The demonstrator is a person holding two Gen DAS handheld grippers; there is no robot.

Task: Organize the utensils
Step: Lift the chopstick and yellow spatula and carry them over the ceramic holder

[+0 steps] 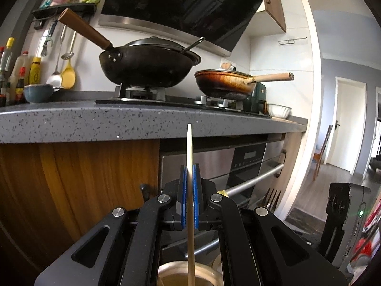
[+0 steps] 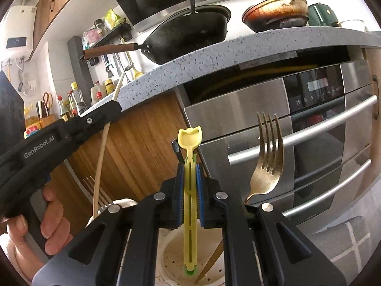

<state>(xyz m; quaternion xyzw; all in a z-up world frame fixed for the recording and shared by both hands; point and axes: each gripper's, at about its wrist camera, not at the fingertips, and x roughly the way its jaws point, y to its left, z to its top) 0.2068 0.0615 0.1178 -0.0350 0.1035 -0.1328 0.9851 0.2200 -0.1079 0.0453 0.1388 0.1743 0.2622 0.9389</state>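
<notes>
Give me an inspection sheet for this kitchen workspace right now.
Surface: grey speckled countertop, a stove on it.
Job's things: wooden chopstick in left gripper; yellow utensil in right gripper; fork standing in the holder below.
Clutter: black wok, brown pan, sauce bottles.
Grippers: both shut on their items.
Cables: nothing seen.
Surroundings: steel oven, range hood.
</notes>
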